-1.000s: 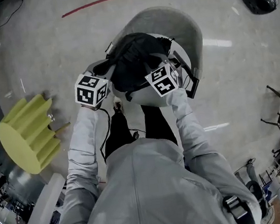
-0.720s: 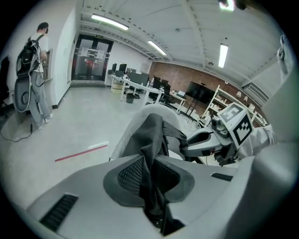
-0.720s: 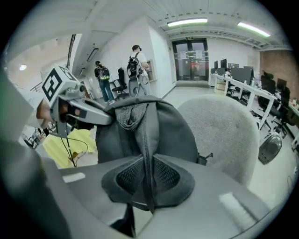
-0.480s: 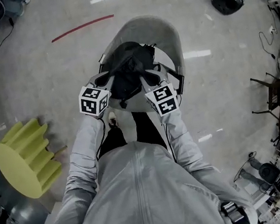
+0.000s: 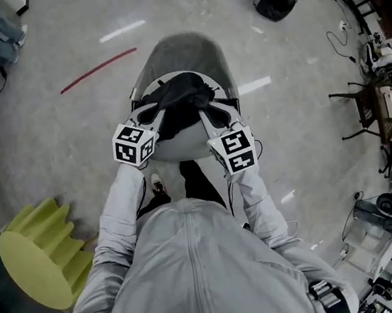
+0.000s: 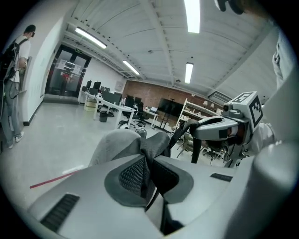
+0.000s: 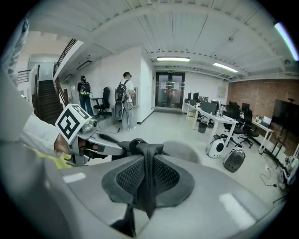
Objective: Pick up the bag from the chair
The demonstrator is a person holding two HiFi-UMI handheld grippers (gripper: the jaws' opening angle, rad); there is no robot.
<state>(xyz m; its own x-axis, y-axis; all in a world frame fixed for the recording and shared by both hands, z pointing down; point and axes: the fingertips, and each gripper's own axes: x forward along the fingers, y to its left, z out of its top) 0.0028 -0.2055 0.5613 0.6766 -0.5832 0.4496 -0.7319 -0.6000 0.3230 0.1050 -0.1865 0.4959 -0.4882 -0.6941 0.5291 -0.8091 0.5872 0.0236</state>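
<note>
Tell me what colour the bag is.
The bag is black, clearest in the head view.

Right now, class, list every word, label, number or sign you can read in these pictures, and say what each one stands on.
No text can be read anywhere.
Marker cubes: only black-and-white square patterns, no words or numbers.
Small sign above the glass doors: too small to read.

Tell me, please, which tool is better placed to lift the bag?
Right, marginally: the right tool clamps the bag by a strap centred between its jaws; the left tool pinches bunched fabric. Both are shut on it.
</note>
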